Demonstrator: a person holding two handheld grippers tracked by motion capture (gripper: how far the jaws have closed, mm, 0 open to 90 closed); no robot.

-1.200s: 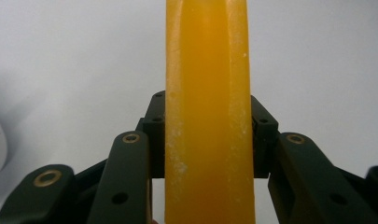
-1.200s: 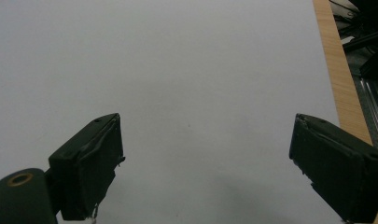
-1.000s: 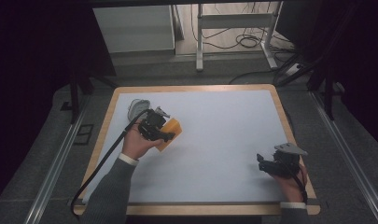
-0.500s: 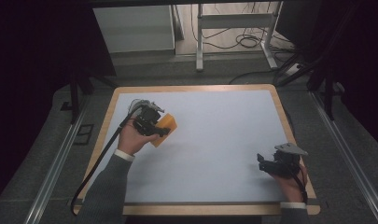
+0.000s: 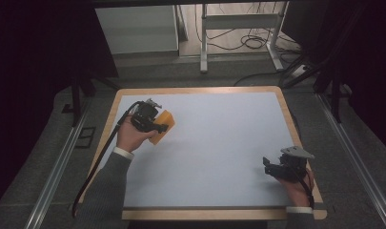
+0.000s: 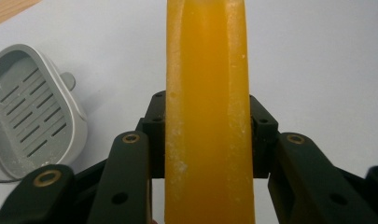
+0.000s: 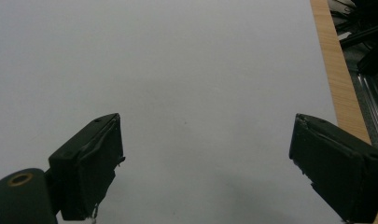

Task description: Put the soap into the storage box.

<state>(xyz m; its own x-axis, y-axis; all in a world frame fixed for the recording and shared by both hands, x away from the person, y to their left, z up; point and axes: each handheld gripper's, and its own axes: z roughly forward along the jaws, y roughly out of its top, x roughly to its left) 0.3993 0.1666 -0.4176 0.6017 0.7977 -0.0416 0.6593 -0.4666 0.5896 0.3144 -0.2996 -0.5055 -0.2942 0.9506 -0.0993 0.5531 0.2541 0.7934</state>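
The left claw is pinching an orange soap bar between its two black jaws; in the left gripper view the bar stands on edge, running straight up from between the jaws, its sides dusted with pale specks. From above, this claw sits toward 10 o'clock on the worktop, held in the person's left hand, with the bar jutting from it toward 3 o'clock, whether touching the white surface or just above it cannot be told. A grey slotted soap dish lies on the surface at 9 o'clock of the bar in the left gripper view, apart from it. The right claw is spread wide with nothing between its jaws, bare white surface beneath them. In the high view this claw rests toward 4 o'clock, near the wooden rim, well apart from the other, held in the right hand.
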